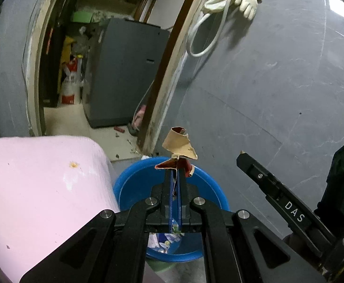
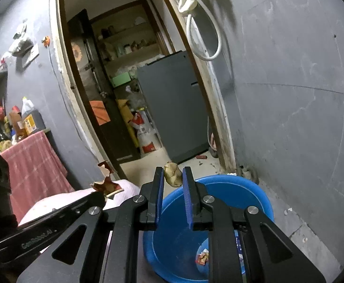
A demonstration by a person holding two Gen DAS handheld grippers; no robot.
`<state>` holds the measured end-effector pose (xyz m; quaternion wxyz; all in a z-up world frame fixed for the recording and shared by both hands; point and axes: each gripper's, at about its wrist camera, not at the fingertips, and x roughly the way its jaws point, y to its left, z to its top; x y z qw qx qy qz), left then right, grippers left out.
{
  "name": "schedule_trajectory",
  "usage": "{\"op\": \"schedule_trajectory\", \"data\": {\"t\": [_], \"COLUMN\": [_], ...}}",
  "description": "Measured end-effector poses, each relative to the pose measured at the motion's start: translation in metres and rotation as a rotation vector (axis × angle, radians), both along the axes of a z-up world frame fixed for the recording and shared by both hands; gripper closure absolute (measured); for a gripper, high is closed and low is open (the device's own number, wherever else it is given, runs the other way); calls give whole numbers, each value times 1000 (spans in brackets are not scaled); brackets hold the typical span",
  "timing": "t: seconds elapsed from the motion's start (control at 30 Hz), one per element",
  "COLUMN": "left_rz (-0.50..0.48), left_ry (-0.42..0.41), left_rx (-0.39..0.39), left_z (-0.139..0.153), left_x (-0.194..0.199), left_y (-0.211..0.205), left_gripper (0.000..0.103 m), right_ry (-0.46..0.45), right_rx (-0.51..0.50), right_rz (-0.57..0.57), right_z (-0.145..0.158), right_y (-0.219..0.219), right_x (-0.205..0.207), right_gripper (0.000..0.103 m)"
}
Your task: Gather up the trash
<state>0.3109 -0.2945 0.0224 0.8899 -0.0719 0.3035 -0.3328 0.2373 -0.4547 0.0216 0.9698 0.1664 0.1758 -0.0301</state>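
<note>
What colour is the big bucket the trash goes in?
The bucket is bright blue, best seen from the right wrist view, with some scraps already lying at its bottom.

Left claw (image 1: 176, 174): black linkage arms, silver round pivot screws, blue finger pads (image 1: 171, 188). Right claw (image 2: 174, 181): same black build, blue pads (image 2: 188, 193), white "DAS" lettering on its side.

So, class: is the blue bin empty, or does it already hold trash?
It holds trash. Crumpled wrappers lie on the bottom of the blue bin, and the left wrist view shows scraps there too; most of the bin is unfilled.
</note>
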Motion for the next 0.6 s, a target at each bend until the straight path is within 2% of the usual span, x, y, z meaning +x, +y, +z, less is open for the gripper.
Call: {"op": "schedule_trajectory", "data": {"t": [0.03, 0.1, 0.17, 0.6], "left_rz": [1, -2, -5, -15], "left_ry": [6, 25, 37, 41], "left_rx": [2, 9, 14, 29], "left_z": [-2, -5, -7, -12], "left_x": [0, 3, 4, 4], "left_y": [-1, -2, -2, 1], "left_gripper": [101, 101, 101, 98], "right_ry": [6, 19, 26, 41], "right_rx": [-1, -3, -4, -25], "right_rz": [-1, -4, -9, -40], "right_z": [-1, -2, -4, -4], "right_y": [0, 0, -1, -3], "right_x": [1, 3, 3, 2], "right_gripper": [88, 77, 72, 72]}}
